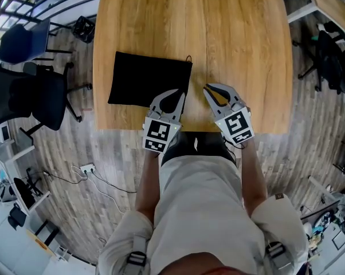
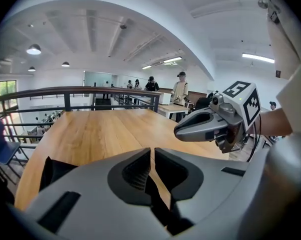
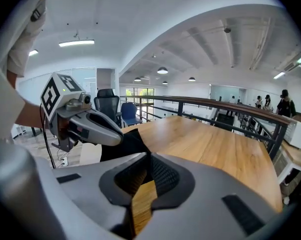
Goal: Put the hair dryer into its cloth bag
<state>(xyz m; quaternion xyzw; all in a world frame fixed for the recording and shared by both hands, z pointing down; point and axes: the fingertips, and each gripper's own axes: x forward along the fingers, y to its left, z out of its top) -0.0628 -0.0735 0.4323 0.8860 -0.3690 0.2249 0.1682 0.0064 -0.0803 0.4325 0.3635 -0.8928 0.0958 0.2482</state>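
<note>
The black cloth bag lies flat on the wooden table, left of the middle, with its drawstring at the far right corner. No hair dryer shows in any view. My left gripper hovers over the bag's near right corner with its jaws together and nothing visible between them. My right gripper hangs beside it over bare wood, also shut and empty. In the left gripper view the jaws meet above the table, with the bag at lower left and the right gripper to the right. The right gripper view shows its own jaws, the left gripper and the bag.
The table's near edge is right under both grippers, against the person's waist. Black and blue office chairs stand on the floor to the left. A dark railing runs beyond the table's far end, and people stand far behind it.
</note>
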